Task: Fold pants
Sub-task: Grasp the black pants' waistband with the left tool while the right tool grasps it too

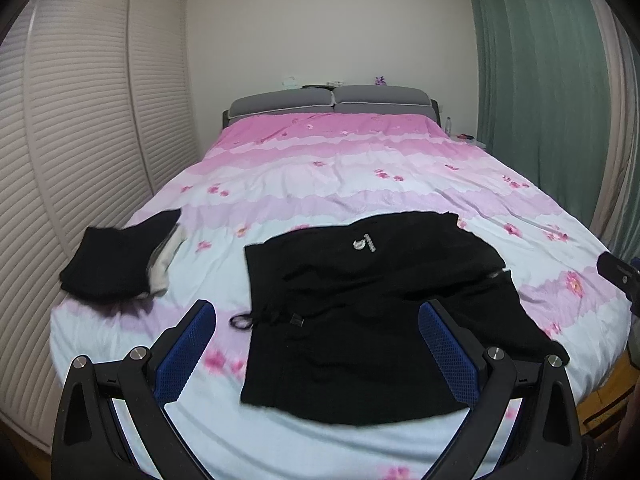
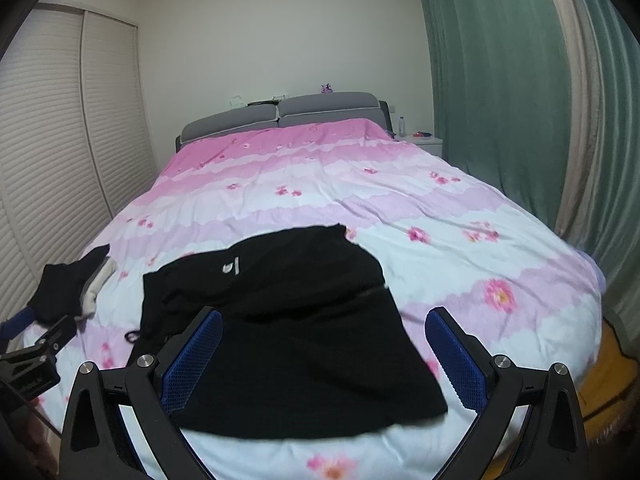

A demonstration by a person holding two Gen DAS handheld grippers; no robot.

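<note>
Black pants (image 1: 360,312) with a small white logo lie partly folded on the near end of the bed; they also show in the right wrist view (image 2: 288,340). A black drawstring loop (image 1: 242,322) sticks out at their left edge. My left gripper (image 1: 318,316) is open and empty, held above the pants' near half. My right gripper (image 2: 324,322) is open and empty, above the pants' near right part. The left gripper also shows at the left edge of the right wrist view (image 2: 40,356).
A pile of folded dark and white clothes (image 1: 120,260) lies at the bed's left edge. The bed has a pink flowered cover (image 1: 360,176) and grey pillows (image 1: 332,100). Louvred closet doors (image 1: 80,140) stand left, green curtains (image 1: 540,60) right, a nightstand (image 2: 426,142) far right.
</note>
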